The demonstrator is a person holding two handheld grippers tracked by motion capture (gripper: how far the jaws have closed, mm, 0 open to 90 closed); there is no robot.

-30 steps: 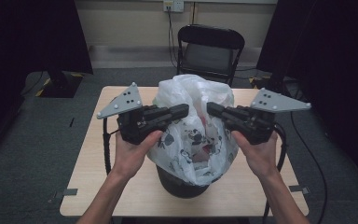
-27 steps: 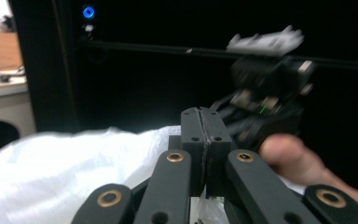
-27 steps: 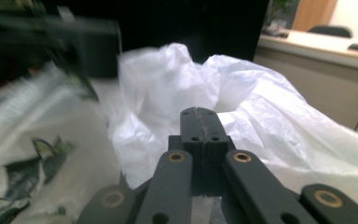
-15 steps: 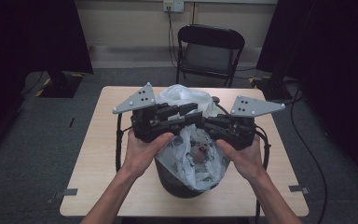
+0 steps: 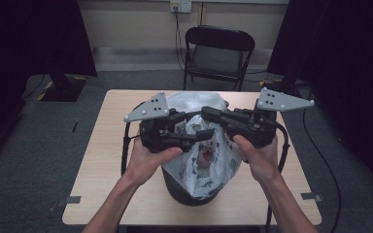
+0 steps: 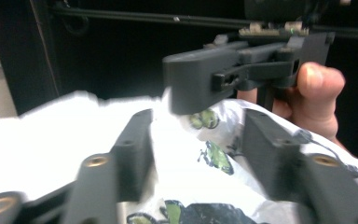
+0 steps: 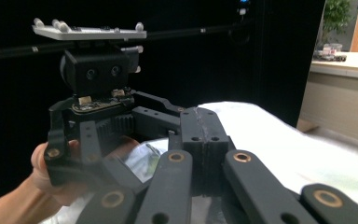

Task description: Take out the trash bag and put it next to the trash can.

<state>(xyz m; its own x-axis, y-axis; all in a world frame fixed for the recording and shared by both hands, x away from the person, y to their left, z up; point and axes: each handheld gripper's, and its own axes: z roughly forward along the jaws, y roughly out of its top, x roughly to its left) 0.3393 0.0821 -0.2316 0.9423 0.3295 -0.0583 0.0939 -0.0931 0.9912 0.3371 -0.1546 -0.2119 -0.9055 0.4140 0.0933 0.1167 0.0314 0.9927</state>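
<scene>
A white plastic bag [image 5: 205, 162] with printed pictures lines a black bin [image 5: 189, 196] at the table's front middle. Both grippers meet tip to tip over the bag's mouth. My left gripper [image 5: 196, 127] has just been opening its jaws. In the left gripper view they [image 6: 198, 128] stand apart, with the bag [image 6: 182, 154] between them but untouched by the pads. My right gripper [image 5: 207, 112] points left with its jaws pressed together [image 7: 200, 114]. The bag's film rises to its tip, seen in the left gripper view as a dark bar [image 6: 200, 88].
The bin stands on a light wooden table [image 5: 107, 160]. A black folding chair [image 5: 218, 48] faces the far edge. Cables trail from both grippers down the table's sides. Dark curtains hang left and right, and grey carpet surrounds the table.
Both grippers came together from the bag's sides to its middle, and the stretched bag collapsed into a bunch. The left jaws have since opened.
</scene>
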